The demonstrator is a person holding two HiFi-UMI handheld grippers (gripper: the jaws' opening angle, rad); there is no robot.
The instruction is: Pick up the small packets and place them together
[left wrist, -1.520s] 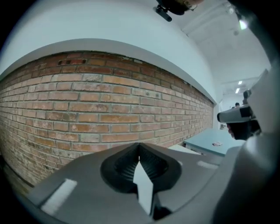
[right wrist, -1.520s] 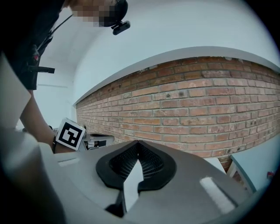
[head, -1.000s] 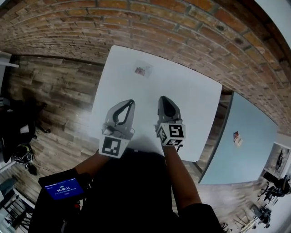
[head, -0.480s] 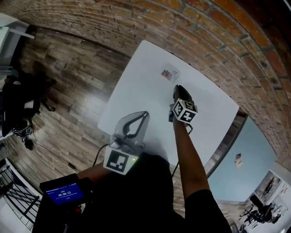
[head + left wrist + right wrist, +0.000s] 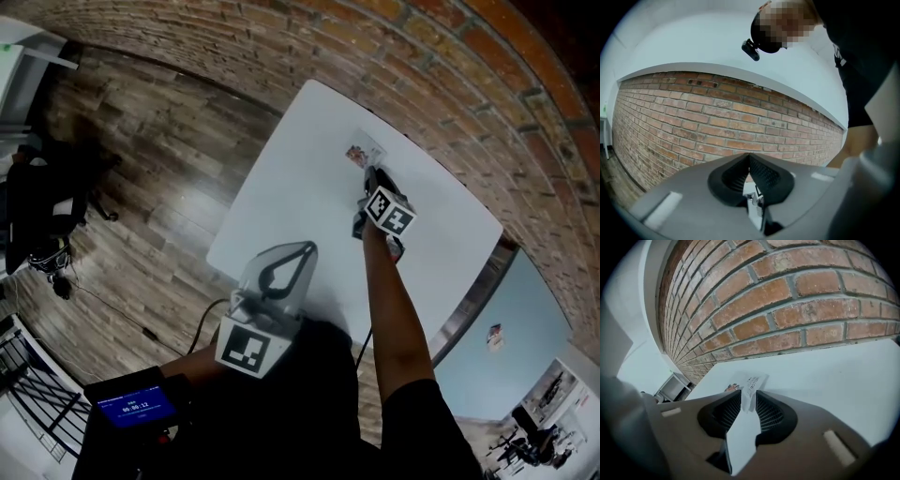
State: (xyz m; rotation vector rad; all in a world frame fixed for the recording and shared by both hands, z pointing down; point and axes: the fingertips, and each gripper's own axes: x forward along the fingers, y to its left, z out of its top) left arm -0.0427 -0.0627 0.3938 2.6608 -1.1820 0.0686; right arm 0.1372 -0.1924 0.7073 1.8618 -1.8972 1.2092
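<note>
right gripper [image 5: 749,398]: jaws half apart, just been opening, packet's [image 5: 750,382] near end between tips, pads not pressing | packet: flat on white table [image 5: 281,187], close to far edge by brick wall [image 5: 450,56] | left gripper [image 5: 749,161]: jaws clenched together, empty, above table's near edge, facing wall

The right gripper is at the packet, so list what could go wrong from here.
1. The right gripper has just been opening its jaws; the packet shows between their tips, untouched. It lies flat on the table, so the tips may slide over it or nudge it instead of pinching it.
2. The packet sits near the table's far edge by the brick wall; a push could send it off.
</note>
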